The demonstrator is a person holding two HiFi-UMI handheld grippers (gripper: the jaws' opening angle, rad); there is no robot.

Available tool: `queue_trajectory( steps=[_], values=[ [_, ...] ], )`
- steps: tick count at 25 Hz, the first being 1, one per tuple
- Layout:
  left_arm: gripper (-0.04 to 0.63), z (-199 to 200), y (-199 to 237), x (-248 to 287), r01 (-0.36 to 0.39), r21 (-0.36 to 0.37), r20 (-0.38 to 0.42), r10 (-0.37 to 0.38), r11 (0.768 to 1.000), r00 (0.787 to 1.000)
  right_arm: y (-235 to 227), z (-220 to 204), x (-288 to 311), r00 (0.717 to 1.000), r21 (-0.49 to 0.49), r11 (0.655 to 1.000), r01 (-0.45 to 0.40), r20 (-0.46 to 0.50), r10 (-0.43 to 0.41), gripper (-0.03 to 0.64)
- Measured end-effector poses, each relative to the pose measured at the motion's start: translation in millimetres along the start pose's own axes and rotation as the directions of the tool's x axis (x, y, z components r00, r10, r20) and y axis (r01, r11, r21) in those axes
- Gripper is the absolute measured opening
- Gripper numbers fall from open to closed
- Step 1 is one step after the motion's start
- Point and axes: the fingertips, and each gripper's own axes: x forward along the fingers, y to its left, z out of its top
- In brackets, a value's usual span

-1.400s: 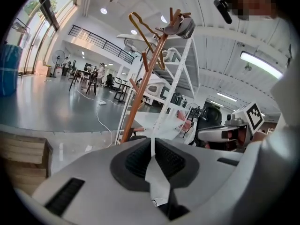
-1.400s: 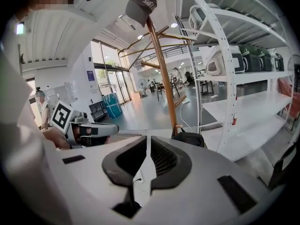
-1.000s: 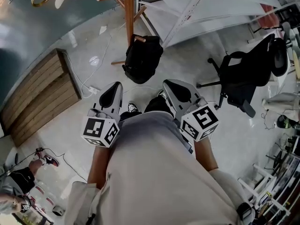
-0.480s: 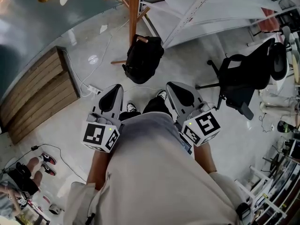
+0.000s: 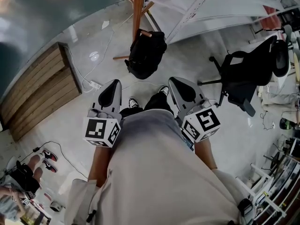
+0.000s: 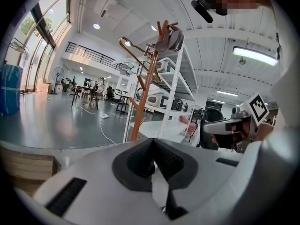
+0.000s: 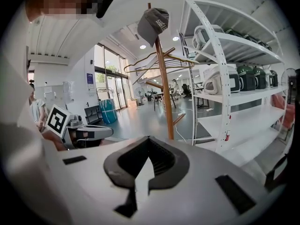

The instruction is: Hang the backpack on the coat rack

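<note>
The backpack (image 5: 146,54) lies on the floor straight ahead of me, slumped against the foot of the coat rack (image 5: 138,8). My left gripper (image 5: 111,89) and right gripper (image 5: 182,87) are both pressed together on nothing, well short of it (neither clearly nearer).

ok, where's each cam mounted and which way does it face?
Head view: on the person's head, aimed steeply down at the black backpack by the foot of the coat rack; shows torso, forearms, left gripper, right gripper.
Left gripper view: on the left gripper, along its shut jaws, toward the coat rack; right gripper at right.
Right gripper view: on the right gripper, along its shut jaws, toward the coat rack, grey cap and white shelving; left gripper at left.
Shared: all three see the coat rack.
</note>
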Motion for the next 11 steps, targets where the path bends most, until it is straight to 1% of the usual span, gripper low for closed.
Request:
queue_trajectory(
  steps=[7, 11],
  values=[
    [0.006, -13, -1, -4, -0.001, -0.009, -0.015, 0.001, 1.000, 1.000, 5, -12, 0, 0.999, -0.003, 1.000, 0.030, -0.024, -0.030, 0.009],
    [0.006, -26, -13, -6, 0.018, -0.060, -0.041, -0.021, 0.998, 0.999, 9, -19, -8, 0.999, 0.001, 1.000, 0.030, -0.043, -0.030, 0.009]
  ],
)
